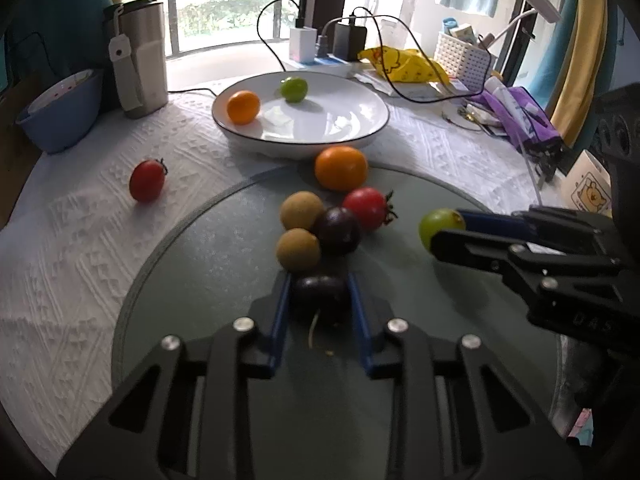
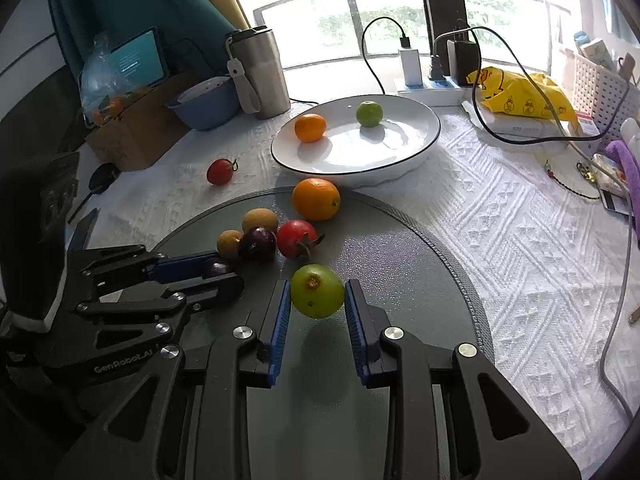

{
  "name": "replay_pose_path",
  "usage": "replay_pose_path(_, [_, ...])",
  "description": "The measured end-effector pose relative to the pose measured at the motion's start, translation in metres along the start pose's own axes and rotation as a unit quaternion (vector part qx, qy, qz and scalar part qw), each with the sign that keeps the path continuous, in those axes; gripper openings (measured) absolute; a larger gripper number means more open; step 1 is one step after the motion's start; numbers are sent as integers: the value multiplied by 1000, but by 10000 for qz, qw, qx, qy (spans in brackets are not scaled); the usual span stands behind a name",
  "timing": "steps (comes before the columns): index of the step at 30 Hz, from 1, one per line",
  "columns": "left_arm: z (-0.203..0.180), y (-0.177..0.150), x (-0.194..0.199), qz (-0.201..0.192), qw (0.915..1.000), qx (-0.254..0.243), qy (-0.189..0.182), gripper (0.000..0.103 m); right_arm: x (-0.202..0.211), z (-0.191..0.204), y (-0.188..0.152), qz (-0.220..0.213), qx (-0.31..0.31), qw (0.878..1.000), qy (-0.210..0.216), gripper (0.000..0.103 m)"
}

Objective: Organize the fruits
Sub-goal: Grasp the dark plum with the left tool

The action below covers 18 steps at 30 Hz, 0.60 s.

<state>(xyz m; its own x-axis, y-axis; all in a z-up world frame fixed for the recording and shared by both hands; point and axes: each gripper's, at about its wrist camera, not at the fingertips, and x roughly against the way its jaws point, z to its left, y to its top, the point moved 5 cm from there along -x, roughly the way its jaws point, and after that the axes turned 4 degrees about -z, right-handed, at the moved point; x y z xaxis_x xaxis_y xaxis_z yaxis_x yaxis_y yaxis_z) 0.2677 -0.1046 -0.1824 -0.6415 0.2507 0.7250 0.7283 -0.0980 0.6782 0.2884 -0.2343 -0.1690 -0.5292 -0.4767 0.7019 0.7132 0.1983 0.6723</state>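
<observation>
My left gripper (image 1: 320, 292) is shut on a dark purple fruit (image 1: 320, 294) on the grey round mat (image 1: 192, 280). My right gripper (image 2: 318, 294) is shut on a green fruit (image 2: 317, 290), held just above the mat (image 2: 400, 264). Ahead on the mat lie two brown fruits (image 1: 300, 210), another dark fruit (image 1: 338, 230), a red tomato (image 1: 368, 208) and an orange (image 1: 341, 168). A white plate (image 1: 360, 120) holds an orange (image 1: 243, 107) and a green fruit (image 1: 294, 89). A second red tomato (image 1: 147, 181) lies on the white cloth to the left.
A steel tumbler (image 1: 140, 56) and a blue bowl (image 1: 60, 116) stand at the back left. Chargers with cables (image 1: 332, 44), a yellow bag (image 1: 404, 65), a white basket (image 1: 464, 56) and purple items (image 1: 524, 116) crowd the back right. A cardboard box (image 2: 132, 136) stands at the left.
</observation>
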Motion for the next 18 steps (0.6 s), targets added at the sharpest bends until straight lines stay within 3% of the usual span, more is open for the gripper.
replay_pose_path(18, [3, 0, 12, -107, 9997, 129, -155, 29, -12, 2, -4, 146, 70, 9998, -140, 36])
